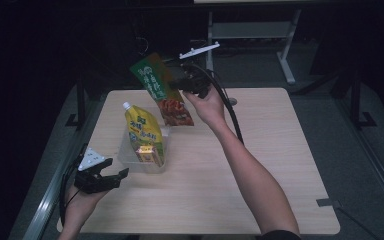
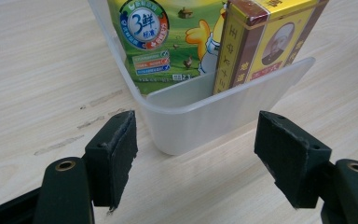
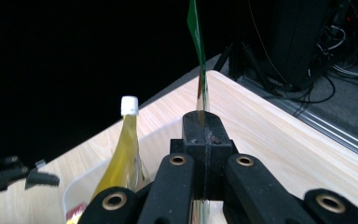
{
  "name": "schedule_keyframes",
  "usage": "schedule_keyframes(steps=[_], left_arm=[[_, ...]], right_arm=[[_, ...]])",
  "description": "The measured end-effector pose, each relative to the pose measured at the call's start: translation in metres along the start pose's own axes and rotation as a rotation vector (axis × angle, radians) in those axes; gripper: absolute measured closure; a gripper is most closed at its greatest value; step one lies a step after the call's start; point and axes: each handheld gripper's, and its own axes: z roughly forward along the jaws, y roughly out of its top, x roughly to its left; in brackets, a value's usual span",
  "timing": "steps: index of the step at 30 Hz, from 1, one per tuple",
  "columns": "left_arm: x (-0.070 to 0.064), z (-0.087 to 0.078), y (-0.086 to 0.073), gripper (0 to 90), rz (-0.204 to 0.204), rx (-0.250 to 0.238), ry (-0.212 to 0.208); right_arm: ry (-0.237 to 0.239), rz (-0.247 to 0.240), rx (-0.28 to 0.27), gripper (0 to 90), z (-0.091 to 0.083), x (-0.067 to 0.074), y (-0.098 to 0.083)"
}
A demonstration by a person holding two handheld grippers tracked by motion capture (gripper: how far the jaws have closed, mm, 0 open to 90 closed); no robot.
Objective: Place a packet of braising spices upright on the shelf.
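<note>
**Right claw lifts snack bag above bench; left claw gapes at tub**

High view, upper centre: right claw [image 1: 176, 82] clamped on a green-and-red snack bag [image 1: 161, 90]. Bag hangs tilted in the air over the far edge of the wooden bench [image 1: 260, 150], green end up and left, red end down and right. Its lower end sits just above and behind the tub. Right forearm runs in from the bottom right of the frame.

Right gripper view: jaws pressed together at centre frame, thin edge of the bag [image 3: 197, 32] rising straight up from between them. White-capped yellow pouch [image 3: 125, 149] stands at lower left.

High view, centre left: clear plastic tub [image 1: 125, 159] on the bench, holding the upright yellow spouted pouch [image 1: 142, 127] and a small yellow-and-brown box [image 1: 147, 154] in front of it.

Left claw [image 1: 116, 176] at lower left of the high view, near the bench's left edge, just beside the tub's near-left corner, hand beneath it. Jaws stand apart, nothing between them.

Left gripper view: the two black pads sit wide at lower left and lower right, one corner of the tub [image 2: 191, 121] in the gap farther off, not touched. Behind the tub wall, the pouch's green-and-yellow printed face [image 2: 168, 42] at upper centre, the box [image 2: 261, 46] to its right.
</note>
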Motion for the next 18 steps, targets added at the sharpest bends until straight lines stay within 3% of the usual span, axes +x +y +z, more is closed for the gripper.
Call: schedule_keyframes(steps=[10, 18], left_arm=[[0.004, 0.003, -0.001, 30.3, -0.011, 0.008, 0.000], [0.005, 0.009, 0.002, 31.7, -0.010, 0.007, -0.013]], right_arm=[[0.012, 0.046, 0.014, 90.0, 0.054, 0.002, -0.002], [0.021, 0.077, -0.018, 90.0, 0.085, 0.003, -0.011]])
